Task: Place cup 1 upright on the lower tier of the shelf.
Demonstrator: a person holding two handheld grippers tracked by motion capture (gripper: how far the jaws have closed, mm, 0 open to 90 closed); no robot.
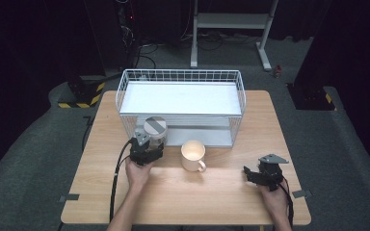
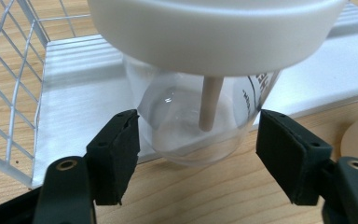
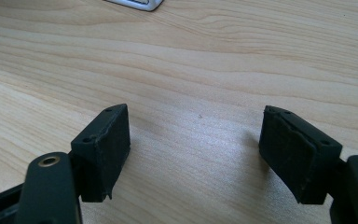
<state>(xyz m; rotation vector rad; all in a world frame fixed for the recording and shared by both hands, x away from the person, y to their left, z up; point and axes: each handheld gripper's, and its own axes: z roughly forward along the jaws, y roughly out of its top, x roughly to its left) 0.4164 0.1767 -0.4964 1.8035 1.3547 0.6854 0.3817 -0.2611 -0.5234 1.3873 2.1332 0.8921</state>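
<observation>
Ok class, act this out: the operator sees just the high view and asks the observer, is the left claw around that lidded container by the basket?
Observer: Yes, the left claw has a pad on each side of the clear container, below its white lid. I cannot tell whether it is squeezing.
Operator: Anything inside it?
Observer: A pale tube hangs down from the lid.
Operator: And the right claw?
Observer: The right claw is open, with only bare table between its pads.
</observation>
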